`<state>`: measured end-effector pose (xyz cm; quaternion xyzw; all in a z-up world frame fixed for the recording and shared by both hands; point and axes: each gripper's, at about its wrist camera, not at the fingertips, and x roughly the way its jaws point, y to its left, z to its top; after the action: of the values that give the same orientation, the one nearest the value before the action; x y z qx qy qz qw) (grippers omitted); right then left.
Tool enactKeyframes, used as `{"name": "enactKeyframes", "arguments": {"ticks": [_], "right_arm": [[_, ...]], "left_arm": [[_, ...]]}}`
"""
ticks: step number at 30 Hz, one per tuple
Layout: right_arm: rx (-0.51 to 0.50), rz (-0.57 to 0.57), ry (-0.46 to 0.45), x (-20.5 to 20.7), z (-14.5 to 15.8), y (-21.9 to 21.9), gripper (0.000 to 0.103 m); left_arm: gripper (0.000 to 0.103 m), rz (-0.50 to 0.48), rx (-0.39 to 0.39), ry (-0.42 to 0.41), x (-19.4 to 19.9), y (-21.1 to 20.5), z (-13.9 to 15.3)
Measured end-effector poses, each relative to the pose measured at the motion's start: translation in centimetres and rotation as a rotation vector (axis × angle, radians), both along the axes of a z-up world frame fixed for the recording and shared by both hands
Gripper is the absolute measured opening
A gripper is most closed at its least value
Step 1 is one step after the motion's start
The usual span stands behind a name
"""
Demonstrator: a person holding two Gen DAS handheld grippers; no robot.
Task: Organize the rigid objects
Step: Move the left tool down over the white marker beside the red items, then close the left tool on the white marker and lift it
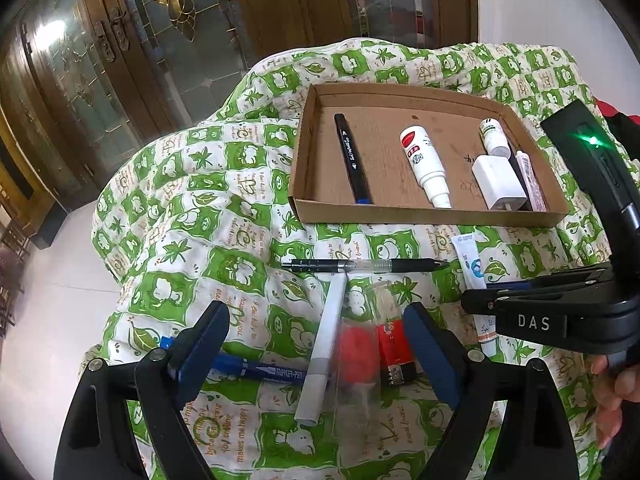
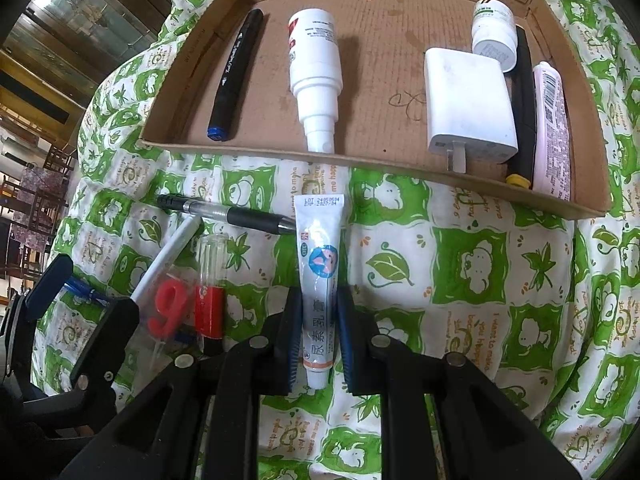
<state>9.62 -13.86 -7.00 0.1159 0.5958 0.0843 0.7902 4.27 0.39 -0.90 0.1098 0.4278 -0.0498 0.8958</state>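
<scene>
Right wrist view: right tool [image 2: 318, 332] clamped on white ointment tube [image 2: 319, 280] lying on green-patterned quilt [image 2: 468, 264], short of shallow cardboard tray [image 2: 360, 152]'s near wall. Soft tube may slip or snag that wall. Left tool [image 1: 316, 356] stands apart over clutter.

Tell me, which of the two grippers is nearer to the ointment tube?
Right. The right gripper is shut on the ointment tube, one finger on each side. The left gripper stands open off to the side, over the white pen and red lighter.

Both wrist views close, steeply down — shared tray [image 1: 424, 216]
</scene>
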Motion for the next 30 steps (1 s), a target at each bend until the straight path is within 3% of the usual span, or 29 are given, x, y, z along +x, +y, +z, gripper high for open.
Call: {"name": "enactKeyframes", "arguments": {"ticks": [18,30], "right_arm": [[0.022,0.028,-0.028,-1.1,1.7,0.2,0.016],[0.106,0.057,-0.083,-3.7,5.6,-0.6,0.016]], "left_arm": [[0.091,-0.001,0.007,0.000,-0.1,-0.2,-0.1],[0.091,-0.011,0.024,0.000,-0.2,-0.5,-0.3]]}}
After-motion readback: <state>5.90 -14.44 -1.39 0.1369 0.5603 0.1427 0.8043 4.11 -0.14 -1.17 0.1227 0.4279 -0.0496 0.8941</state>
